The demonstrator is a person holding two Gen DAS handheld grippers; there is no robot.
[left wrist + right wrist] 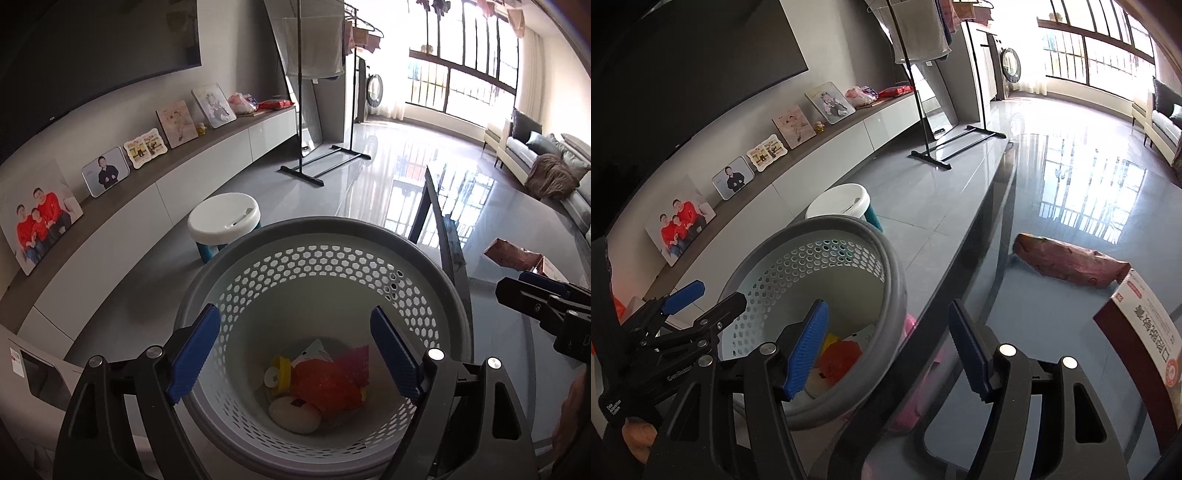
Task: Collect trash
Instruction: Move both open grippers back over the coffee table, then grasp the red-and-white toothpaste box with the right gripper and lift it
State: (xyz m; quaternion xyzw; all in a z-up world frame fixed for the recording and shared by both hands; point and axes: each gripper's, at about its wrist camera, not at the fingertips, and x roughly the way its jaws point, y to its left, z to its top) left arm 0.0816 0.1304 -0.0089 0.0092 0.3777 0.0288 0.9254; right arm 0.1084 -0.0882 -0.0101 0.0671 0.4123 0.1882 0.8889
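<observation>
A grey perforated waste basket [325,236] stands on the floor beside a glass table; it also shows in the right wrist view [886,258]. Inside lie an orange wrapper [325,384], a pink wrapper [356,363], a yellow piece [282,371], a white paper [314,350] and a white oval object [293,413]. My left gripper [295,350] is open and empty above the basket. My right gripper [888,350] is open and empty over the table edge next to the basket. A crumpled pink-brown bag [1071,264] and a red-and-white box [1145,332] lie on the table.
The glass table [1052,332] fills the right side. A white stool [223,219] stands on the floor behind the basket. A low cabinet with photo frames [107,173] runs along the wall. A clothes rack [321,162] and a sofa [535,155] stand farther off.
</observation>
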